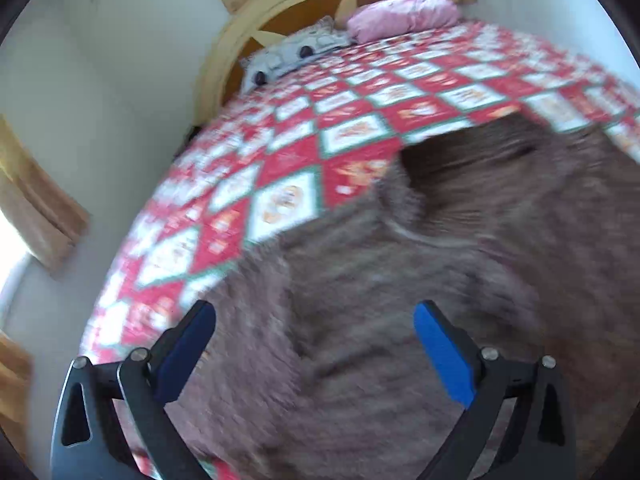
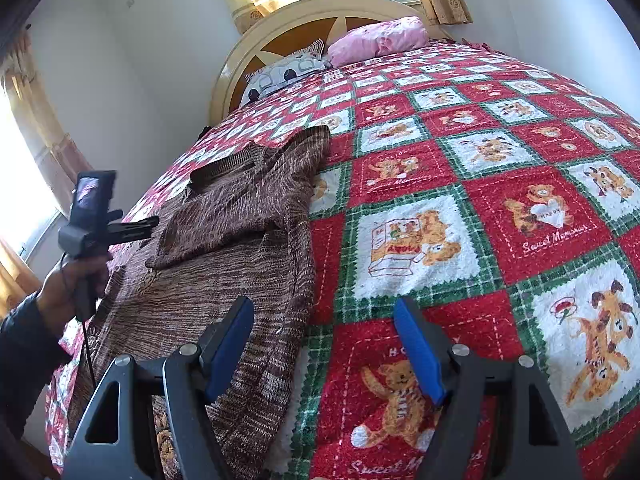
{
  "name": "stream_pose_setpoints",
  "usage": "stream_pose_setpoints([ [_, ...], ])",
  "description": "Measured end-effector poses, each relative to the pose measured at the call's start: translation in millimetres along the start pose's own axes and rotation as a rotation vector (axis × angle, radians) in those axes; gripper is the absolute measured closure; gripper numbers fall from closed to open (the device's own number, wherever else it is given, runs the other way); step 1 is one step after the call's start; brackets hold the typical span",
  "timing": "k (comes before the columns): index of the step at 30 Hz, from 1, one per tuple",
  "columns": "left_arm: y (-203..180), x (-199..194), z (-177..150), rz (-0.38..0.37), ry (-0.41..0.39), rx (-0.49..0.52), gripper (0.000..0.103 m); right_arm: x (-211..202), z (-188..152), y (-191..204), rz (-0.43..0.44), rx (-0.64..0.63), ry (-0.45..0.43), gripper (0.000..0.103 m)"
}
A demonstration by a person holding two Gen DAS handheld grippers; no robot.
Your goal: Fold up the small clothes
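— Both grippers gape wide and empty: the right gripper (image 2: 324, 346) hangs over the sweater's near right edge, the left gripper (image 1: 314, 354) over its blurred knit.

— Where's the brown sweater (image 2: 240, 216)?

— Spread on the left of the teddy-bear bedspread (image 2: 480, 208), one sleeve lying across the chest.

— Which step?

— Probably mid-fold, between grasps. Next, I'd judge, pinch an edge and carry it over.
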State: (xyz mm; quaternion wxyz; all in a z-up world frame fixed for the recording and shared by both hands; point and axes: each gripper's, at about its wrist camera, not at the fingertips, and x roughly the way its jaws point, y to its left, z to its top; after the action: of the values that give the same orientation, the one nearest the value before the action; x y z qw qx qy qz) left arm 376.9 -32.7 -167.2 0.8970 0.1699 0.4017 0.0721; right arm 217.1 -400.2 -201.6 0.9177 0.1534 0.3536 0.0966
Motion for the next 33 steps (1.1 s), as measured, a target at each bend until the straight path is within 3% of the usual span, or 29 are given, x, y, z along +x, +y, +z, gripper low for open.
stream_pose_setpoints([
  [3,-9.4,-4.2,-5.4,-0.103,0.051,-0.049,0.001,0.0,-0.1,0.0,0.001,0.001,-0.001,0.030],
  [4,-9.3,-6.7,-7.1,-0.169,0.060,-0.094,0.003,0.2,0.0,0.1,0.001,0.001,-0.001,0.030],
  [6,-10.7,-9.3,-9.0,-0.253,0.079,-0.151,0.012,0.2,-0.3,0.6,0.002,0.002,-0.002,0.030],
  [8,-13.7,-7.0,-7.4,-0.348,0.109,-0.199,0.043,0.1,-0.3,0.2,0.001,0.001,-0.001,0.030],
  [10,-18.0,1.3,-4.8,-0.423,0.135,-0.231,0.061,0.1,-0.3,0.2,0.001,0.001,-0.002,0.030],
  [11,-19.2,7.8,-2.9,-0.453,0.150,-0.251,0.066,0.1,-0.2,0.1,0.002,0.001,-0.002,0.030],
  [15,-15.0,18.8,2.9,-0.532,0.139,-0.349,0.069,0.2,-0.3,0.3,0.002,0.002,-0.001,0.030],
  [16,-13.5,22.1,5.0,-0.554,0.139,-0.363,0.081,0.2,-0.1,0.2,0.001,0.001,-0.001,0.030],
  [17,-11.9,25.5,5.8,-0.582,0.144,-0.378,0.099,0.2,-0.1,0.2,0.001,0.001,-0.001,0.030],
  [21,-5.1,24.9,3.2,-0.638,0.164,-0.401,0.100,0.2,-0.2,0.2,0.002,0.002,-0.001,0.030],
  [26,10.3,6.8,12.9,-0.649,0.099,-0.397,0.100,0.1,-0.3,0.2,0.000,0.000,-0.001,0.030],
  [29,13.3,-0.7,18.5,-0.602,0.053,-0.364,0.100,0.3,-0.2,0.3,0.001,0.002,-0.002,0.030],
  [31,10.7,0.5,21.2,-0.528,0.046,-0.330,0.099,0.3,-0.3,0.5,0.001,0.002,-0.001,0.030],
  [33,10.0,10.1,21.2,-0.538,0.078,-0.340,0.093,0.3,-0.2,0.4,0.001,0.002,-0.001,0.030],
])
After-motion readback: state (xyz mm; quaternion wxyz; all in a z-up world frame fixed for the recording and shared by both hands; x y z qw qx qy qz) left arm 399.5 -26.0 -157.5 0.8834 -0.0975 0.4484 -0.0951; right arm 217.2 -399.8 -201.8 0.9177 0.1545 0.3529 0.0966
